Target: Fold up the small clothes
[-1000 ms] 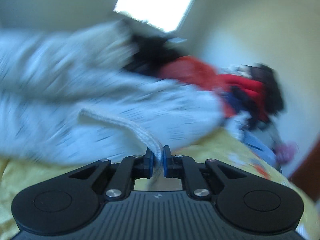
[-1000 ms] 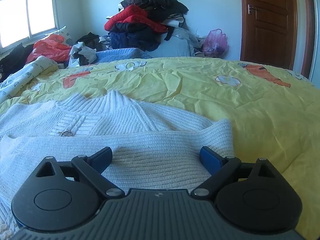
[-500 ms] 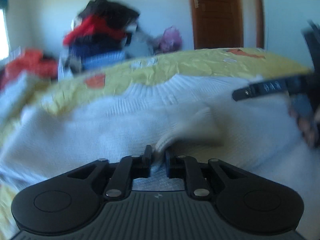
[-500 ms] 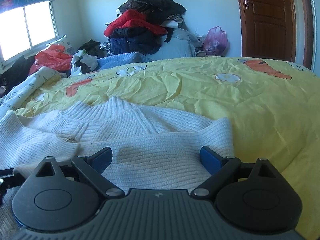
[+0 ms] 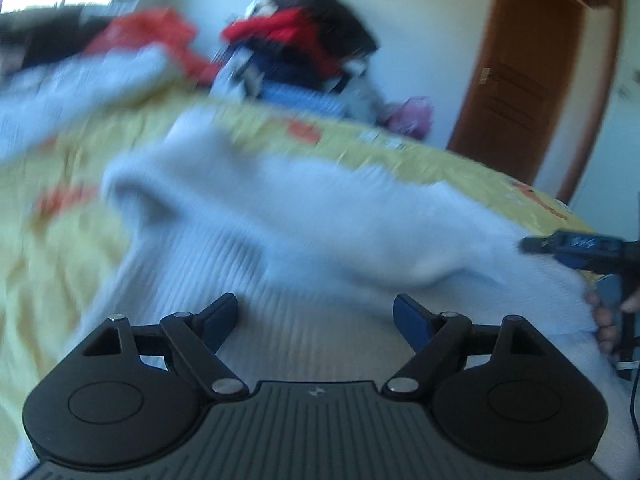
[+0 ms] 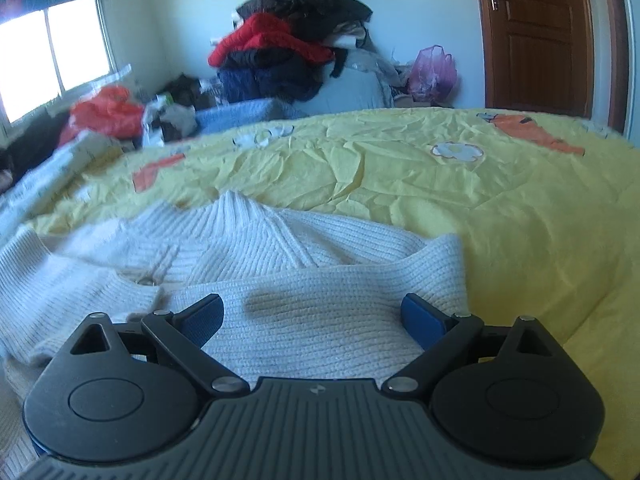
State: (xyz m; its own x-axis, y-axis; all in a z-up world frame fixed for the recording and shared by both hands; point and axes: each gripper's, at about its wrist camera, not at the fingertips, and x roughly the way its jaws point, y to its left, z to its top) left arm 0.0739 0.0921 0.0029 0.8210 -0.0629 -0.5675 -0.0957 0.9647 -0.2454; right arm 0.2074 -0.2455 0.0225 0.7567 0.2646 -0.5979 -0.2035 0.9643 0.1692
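Letting go: my left gripper has just been opening and its jaws now stand wide, with nothing pinched between them, so the part I carried across can drop onto the pile.
Sweater: the white knit sweater lies on the yellow bedspread right under and ahead of both sets of my fingers, partly doubled over itself.
Folded flap: a thick fold sits just ahead of my left fingertips, apart from them; this view is blurred, so I cannot tell its edges.
Right gripper: my right gripper is spread wide over the near edge of the knit, gripping nothing; I judge it waits there to take the next corner.
Right hand: seen at the far right of my left gripper, my fingers wrap the handle beside the sweater's edge.
Clothes heap: the pile far ahead stays out of the way.
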